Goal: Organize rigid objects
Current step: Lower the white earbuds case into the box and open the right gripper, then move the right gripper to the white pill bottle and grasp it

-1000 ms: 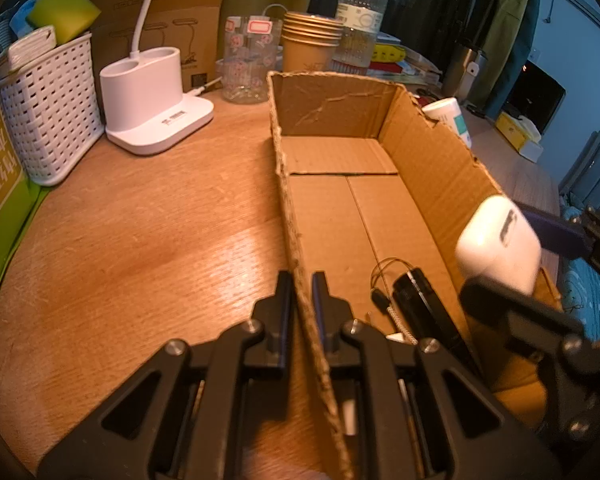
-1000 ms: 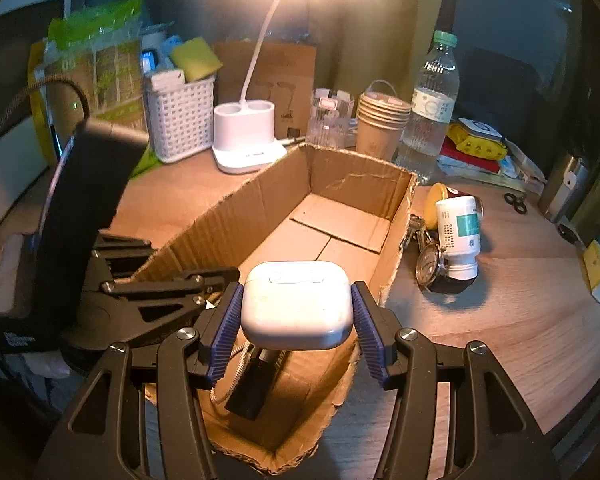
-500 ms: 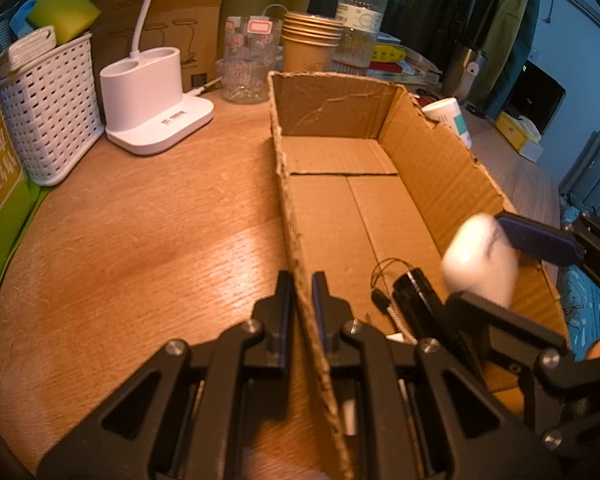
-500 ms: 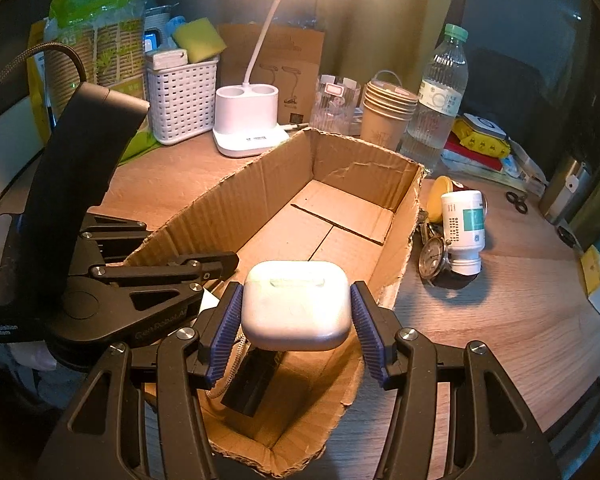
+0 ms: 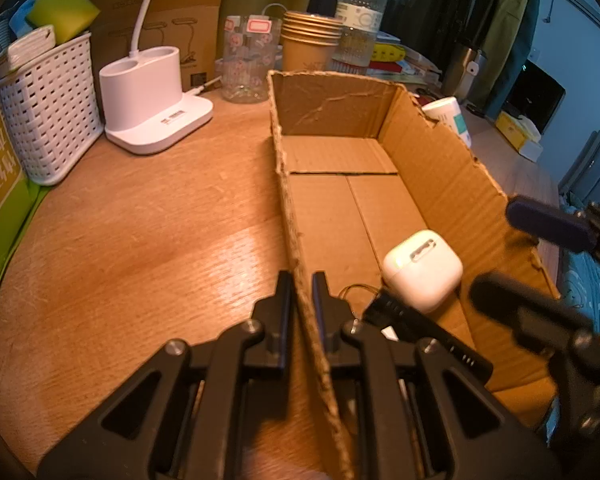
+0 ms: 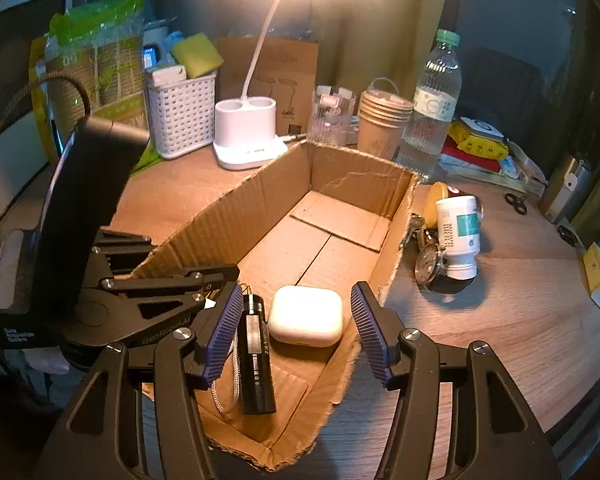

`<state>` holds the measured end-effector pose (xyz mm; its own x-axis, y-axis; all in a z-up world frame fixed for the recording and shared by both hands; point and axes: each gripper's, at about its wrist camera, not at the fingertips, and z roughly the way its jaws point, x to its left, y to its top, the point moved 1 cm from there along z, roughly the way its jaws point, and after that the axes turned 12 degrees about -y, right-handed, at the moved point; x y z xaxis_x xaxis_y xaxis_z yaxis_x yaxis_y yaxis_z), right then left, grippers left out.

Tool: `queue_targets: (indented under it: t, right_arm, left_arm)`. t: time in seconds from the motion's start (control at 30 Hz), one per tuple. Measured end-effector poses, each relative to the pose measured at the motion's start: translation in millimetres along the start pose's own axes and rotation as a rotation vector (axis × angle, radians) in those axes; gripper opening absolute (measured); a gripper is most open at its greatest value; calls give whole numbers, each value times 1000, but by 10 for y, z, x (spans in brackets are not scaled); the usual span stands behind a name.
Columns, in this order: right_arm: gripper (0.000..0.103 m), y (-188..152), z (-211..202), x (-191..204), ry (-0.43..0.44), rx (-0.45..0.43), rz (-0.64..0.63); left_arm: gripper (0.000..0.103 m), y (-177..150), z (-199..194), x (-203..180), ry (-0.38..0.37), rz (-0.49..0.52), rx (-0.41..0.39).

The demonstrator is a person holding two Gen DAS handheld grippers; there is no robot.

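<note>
An open cardboard box (image 5: pixel 440 168) (image 6: pixel 236 216) stands on the wooden table. A white earbuds case (image 5: pixel 422 270) (image 6: pixel 306 316) lies on the box floor beside a black flashlight (image 6: pixel 256 356) (image 5: pixel 424 332) with a cord. My left gripper (image 5: pixel 301 284) is shut on the box's left wall near its front corner; it also shows in the right wrist view (image 6: pixel 204 276). My right gripper (image 6: pixel 296 332) is open and empty above the case, its blue pads (image 6: pixel 366 332) apart on either side. It also shows in the left wrist view (image 5: pixel 540 256).
Right of the box lie a white pill bottle (image 6: pixel 458 236), a yellow-lidded jar (image 6: pixel 436 198) and a watch (image 6: pixel 428 268). Behind stand a white lamp base (image 5: pixel 152 96), white basket (image 5: pixel 48 104), glass jar (image 5: pixel 250 64), paper cups (image 5: pixel 310 44) and water bottle (image 5: pixel 360 12).
My right gripper carried the earbuds case over the box, then opened; the case now lies on the box floor. My left gripper has kept its hold on the wall.
</note>
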<state>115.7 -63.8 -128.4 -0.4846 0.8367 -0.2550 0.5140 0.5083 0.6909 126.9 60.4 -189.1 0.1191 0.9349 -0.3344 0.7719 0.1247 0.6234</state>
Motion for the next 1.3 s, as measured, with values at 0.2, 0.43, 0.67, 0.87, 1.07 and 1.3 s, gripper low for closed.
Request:
queue_targets:
  t: [0.2,0.43,0.67,0.87,1.07,1.3]
  right_arm:
    - [60,46,-85,-205,-18,-38,72]
    - [60,55,-122,-461,-50,-61,145]
    - [60,30,-57,-723,-88,-58,206]
    - [60,-3,51,-873,-111,-48,232]
    - [60,-29,207,-1009,-131,-33,241]
    - [60,-6,423,-1180,-153,-31,255]
  left_arm:
    - [11,0,1,0,0,0,0]
    - [11,0,1,1,0,0,0]
    - [11,-1,-2,2,0,0,0]
    - [11,0,1,1,0,0,0]
    - [11,0,1,1,0,0,0]
    - [11,0,0,2,0,0,0]
